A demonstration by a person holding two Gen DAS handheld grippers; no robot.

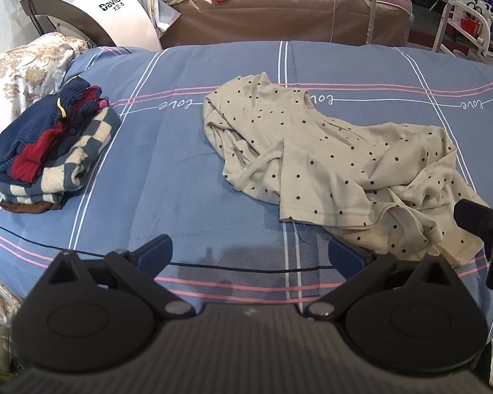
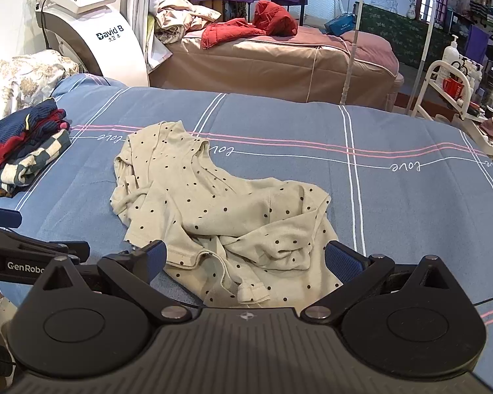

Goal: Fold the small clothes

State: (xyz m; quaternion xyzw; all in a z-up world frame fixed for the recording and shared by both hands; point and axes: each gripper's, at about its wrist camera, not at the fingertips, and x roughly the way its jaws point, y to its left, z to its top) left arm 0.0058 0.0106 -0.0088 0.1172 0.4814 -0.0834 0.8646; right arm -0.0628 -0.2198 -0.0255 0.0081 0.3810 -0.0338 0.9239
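Note:
A crumpled cream garment with black polka dots [image 1: 328, 164] [image 2: 220, 207] lies on the blue striped bed cover [image 1: 180, 170] [image 2: 394, 203]. My left gripper [image 1: 249, 252] hovers open over bare cover near the front edge, just left of the garment's hem, with nothing between its fingers. My right gripper [image 2: 245, 256] is open too, its blue pads [image 2: 341, 259] standing either side of the garment's bunched near edge without pressing it. Part of the right gripper shows at the right edge of the left wrist view, and the left gripper's arm shows at the left edge of the right wrist view.
A pile of folded clothes [image 1: 49, 151] [image 2: 19, 151], blue, red and checked, sits at the bed's left side. A floral quilt [image 1: 19, 65] lies beyond it. Behind the bed stand a white machine [image 2: 92, 29], a brown-covered bed with red clothes [image 2: 272, 52] and a white cart [image 2: 457, 98].

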